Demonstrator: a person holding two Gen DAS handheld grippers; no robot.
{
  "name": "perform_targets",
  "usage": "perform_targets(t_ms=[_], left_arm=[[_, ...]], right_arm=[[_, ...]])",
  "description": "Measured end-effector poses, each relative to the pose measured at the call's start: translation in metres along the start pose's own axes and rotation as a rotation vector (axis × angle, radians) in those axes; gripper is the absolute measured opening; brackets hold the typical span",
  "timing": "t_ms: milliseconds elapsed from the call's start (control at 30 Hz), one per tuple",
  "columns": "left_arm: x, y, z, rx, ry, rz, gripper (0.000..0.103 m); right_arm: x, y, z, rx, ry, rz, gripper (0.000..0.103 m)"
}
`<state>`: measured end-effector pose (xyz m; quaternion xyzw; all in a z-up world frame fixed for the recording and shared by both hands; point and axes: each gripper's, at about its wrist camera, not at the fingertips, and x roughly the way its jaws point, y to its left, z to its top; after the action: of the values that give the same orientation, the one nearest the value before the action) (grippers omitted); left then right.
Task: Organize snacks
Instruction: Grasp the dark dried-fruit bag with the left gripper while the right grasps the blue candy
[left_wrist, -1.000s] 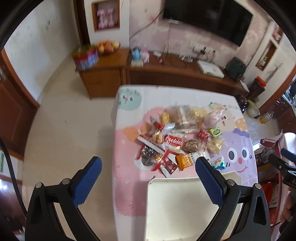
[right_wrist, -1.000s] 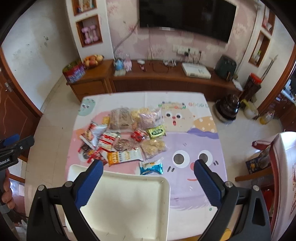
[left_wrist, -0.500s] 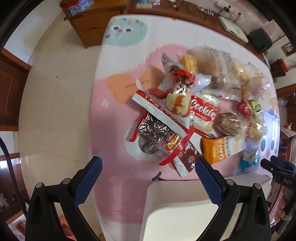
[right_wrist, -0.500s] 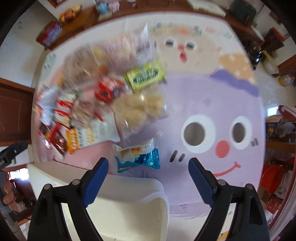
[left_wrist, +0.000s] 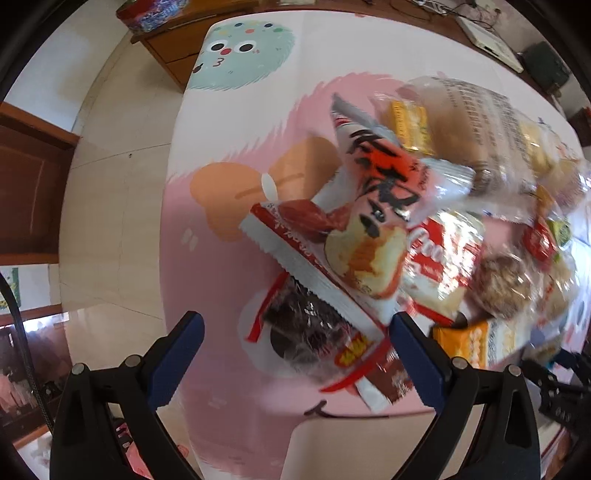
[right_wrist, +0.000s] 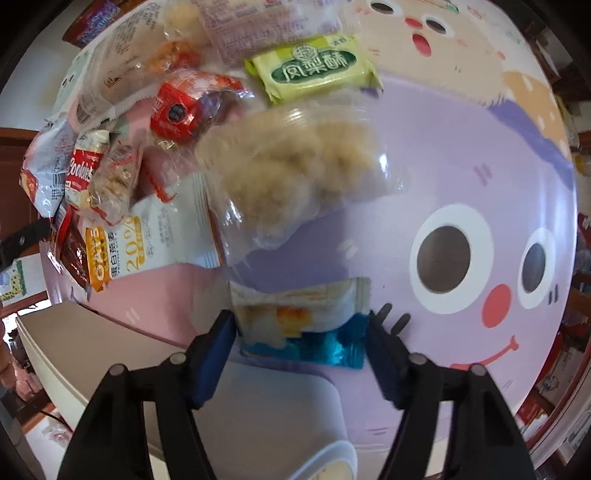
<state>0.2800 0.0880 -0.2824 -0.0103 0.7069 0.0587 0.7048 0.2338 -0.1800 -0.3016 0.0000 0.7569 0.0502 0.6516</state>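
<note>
Low in the frame, the right tool (right_wrist: 301, 328) is closing around the blue-and-white snack packet (right_wrist: 303, 325), presumably to move it; the left tool (left_wrist: 295, 345), spread, straddles the dark chocolate wrapper (left_wrist: 306, 332).

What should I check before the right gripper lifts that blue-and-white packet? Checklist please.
1. Blue-and-white packet sits between the right gripper pads: ok.
2. Jaws closing; firm pad contact: cannot tell.
3. Only one packet in the jaws: ok; the clear bag of puffs lies clear.
4. White tray free beside the packet: ok.
5. Left gripper open over the dark chocolate packet, not tangled with the right: ok.
</note>
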Motion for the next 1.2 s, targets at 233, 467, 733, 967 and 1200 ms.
perform_targets(t_ms=[233, 467, 733, 967, 1200], left_arm=[[0.008, -0.007, 0.011, 0.005, -0.009, 0.035, 0.1], [0.019, -0.031, 0.013, 0.178, 0.022, 0.019, 0.1], [0.019, -0.035, -0.001, 0.201, -0.012, -0.023, 0.07], [-0.007, -0.026, -0.019, 0.164, -0.031, -0.072, 0.028], [-0.028, -0.003, -0.035, 0.108, -0.036, -0.12, 0.0]], right_arm=[[-0.009, 0.018, -0.003, -0.031, -0.015, -0.021, 0.045], [-0.016, 0.024, -0.011, -0.048, -0.005, 0.0, 0.043], [-0.02, 0.009, -0.021, -0.056, -0.005, 0.008, 0.04], [-0.022, -0.004, -0.02, -0.055, -0.014, 0.034, 0.033], [-0.044, 0.002, -0.031, -0.048, -0.066, 0.056, 0.021]])
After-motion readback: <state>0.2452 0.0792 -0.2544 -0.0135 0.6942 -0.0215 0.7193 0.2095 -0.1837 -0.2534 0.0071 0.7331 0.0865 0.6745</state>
